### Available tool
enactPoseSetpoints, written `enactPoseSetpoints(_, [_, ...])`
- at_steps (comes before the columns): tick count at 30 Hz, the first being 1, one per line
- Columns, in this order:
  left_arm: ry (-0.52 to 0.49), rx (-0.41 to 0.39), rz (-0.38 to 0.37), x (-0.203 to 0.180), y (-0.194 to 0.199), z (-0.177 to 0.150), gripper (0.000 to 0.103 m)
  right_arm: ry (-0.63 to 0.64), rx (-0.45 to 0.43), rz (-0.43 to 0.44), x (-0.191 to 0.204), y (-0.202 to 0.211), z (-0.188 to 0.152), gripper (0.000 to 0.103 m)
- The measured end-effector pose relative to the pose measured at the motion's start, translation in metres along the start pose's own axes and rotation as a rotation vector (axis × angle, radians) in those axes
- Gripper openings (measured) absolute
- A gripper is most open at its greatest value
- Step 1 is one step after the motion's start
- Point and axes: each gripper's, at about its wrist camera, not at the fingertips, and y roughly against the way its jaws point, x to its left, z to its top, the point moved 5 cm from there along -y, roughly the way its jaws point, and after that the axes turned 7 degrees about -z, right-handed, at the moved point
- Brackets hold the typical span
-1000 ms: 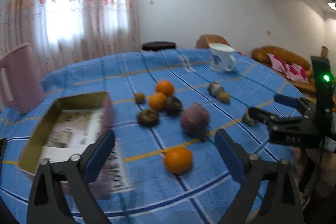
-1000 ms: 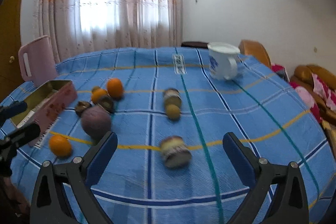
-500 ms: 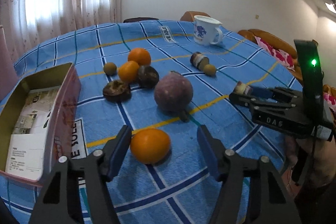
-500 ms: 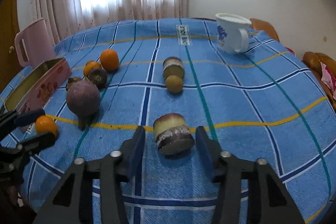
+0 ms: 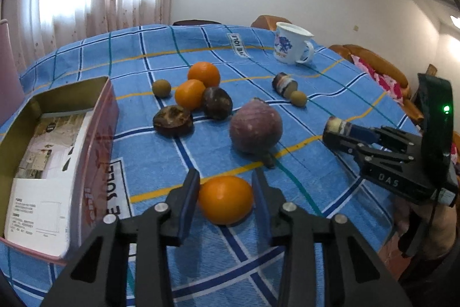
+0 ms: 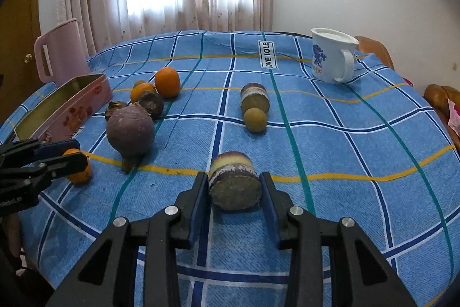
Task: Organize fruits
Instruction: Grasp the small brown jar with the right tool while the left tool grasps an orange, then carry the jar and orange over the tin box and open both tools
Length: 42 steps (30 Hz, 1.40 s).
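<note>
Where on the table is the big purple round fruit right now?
The big purple fruit sits mid-table on the blue cloth, just beyond the orange between the left gripper fingers, right of the dark fruits.

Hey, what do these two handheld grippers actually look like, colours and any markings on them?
Both are the same build: matte black linkage frames with silver rivets and flat blue pads lining the fingers. The left gripper and the right gripper match in this. Seen from the left wrist camera, the right unit's side carries pale lettering reading "DAS", a dark upright housing with a lit green LED, and a thin black cable below.
</note>
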Motion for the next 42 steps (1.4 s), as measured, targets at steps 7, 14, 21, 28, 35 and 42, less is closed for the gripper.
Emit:
enactPoseSetpoints(7, [-0.02, 0.013, -0.025, -0.006, -0.002, -0.001, 0.039, -0.007, -0.027, 0.004, 0.0, 0.004, 0.002, 0.038])
enactPoseSetpoints(14, [-0.016, -0.053, -0.023, -0.002, 0.015, 0.001, 0.038, -0.012, -0.066, 0.035, 0.006, 0.012, 0.005, 0.036])
enactPoseSetpoints(21, [-0.033, -0.133, 0.025, 0.005, 0.036, 0.011, 0.038, 0.024, -0.104, 0.103, 0.031, 0.023, 0.018, 0.036])
enactPoseSetpoints(28, [-0.03, -0.187, 0.066, 0.02, 0.054, 0.019, 0.039, 0.051, -0.133, 0.16, 0.058, 0.028, 0.033, 0.036])
enactPoseSetpoints(35, [-0.003, -0.222, 0.107, 0.041, 0.069, 0.024, 0.038, 0.088, -0.167, 0.222, 0.09, 0.034, 0.054, 0.036])
enactPoseSetpoints(42, [0.032, -0.238, 0.145, 0.066, 0.08, 0.024, 0.038, 0.125, -0.197, 0.277, 0.121, 0.038, 0.074, 0.036])
